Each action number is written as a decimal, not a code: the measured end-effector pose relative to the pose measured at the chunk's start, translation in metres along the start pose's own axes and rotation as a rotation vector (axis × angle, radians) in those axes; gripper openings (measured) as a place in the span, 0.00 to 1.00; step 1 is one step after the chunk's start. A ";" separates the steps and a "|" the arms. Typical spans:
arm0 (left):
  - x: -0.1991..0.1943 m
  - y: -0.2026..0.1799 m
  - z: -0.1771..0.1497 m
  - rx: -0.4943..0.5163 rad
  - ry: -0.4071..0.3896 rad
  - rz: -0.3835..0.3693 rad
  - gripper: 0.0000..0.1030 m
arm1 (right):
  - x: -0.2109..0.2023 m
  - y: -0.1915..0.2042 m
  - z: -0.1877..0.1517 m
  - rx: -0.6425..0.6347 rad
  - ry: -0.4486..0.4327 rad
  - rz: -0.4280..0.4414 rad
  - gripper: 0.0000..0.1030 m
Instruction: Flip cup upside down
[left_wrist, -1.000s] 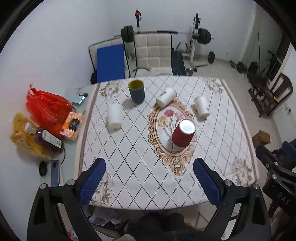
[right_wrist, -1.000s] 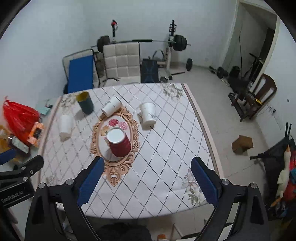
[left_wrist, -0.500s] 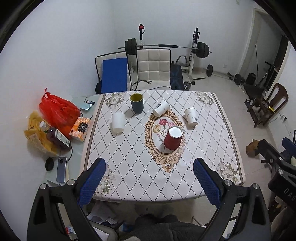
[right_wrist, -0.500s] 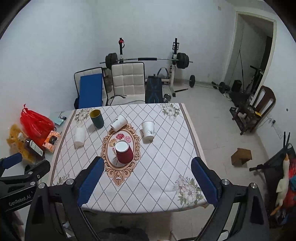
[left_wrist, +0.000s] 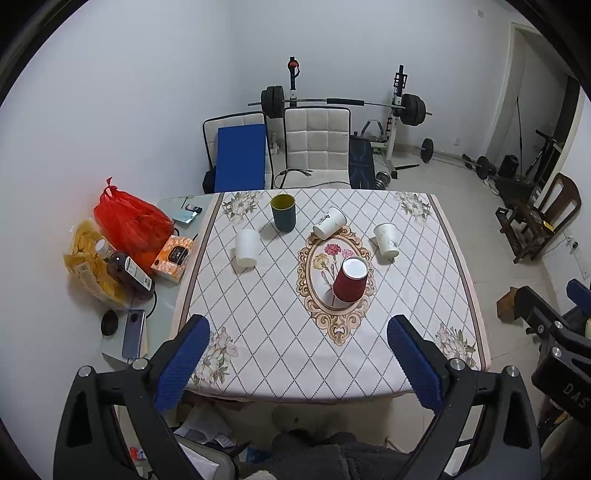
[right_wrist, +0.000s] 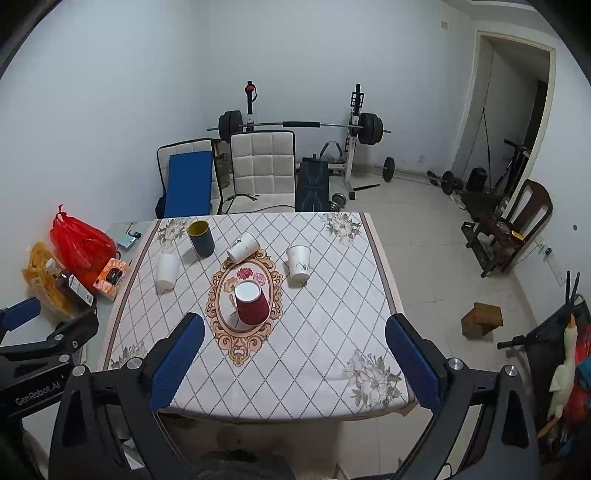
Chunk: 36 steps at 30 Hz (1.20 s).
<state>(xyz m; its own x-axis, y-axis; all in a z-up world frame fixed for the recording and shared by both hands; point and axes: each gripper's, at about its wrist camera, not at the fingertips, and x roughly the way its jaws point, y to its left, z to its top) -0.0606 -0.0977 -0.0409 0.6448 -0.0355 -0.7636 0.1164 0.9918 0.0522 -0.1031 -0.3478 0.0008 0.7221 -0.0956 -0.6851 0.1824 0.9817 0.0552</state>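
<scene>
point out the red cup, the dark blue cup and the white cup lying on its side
red cup (left_wrist: 350, 284), left wrist view, on its red side wall
dark blue cup (left_wrist: 283, 218), left wrist view, on its outer wall
tipped white cup (right_wrist: 243, 247), right wrist view, on its side

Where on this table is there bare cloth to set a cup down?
Free: the near strip between the red cup and the table edge, and the right side beyond the white cup. Crowded: the far left, around the dark mug and tipped cup.

Each of the left gripper (left_wrist: 297, 360) and right gripper (right_wrist: 293, 356) is built of black angular arms studded with silver screws, tipped with ribbed blue pads (left_wrist: 183, 362), and marked in white lettering.
</scene>
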 end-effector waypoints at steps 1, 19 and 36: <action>-0.001 0.000 -0.001 -0.001 0.000 0.003 0.96 | 0.000 0.000 -0.001 -0.001 -0.001 0.000 0.98; -0.007 0.000 -0.007 -0.009 -0.002 0.001 0.96 | -0.007 -0.004 -0.007 -0.011 -0.002 0.015 0.98; -0.021 -0.004 -0.002 -0.032 -0.010 0.005 0.96 | -0.013 -0.007 -0.018 -0.002 0.002 0.029 0.98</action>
<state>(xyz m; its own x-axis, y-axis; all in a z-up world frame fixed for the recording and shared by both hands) -0.0758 -0.1010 -0.0265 0.6530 -0.0313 -0.7567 0.0886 0.9954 0.0353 -0.1262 -0.3508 -0.0039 0.7257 -0.0670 -0.6847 0.1603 0.9843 0.0736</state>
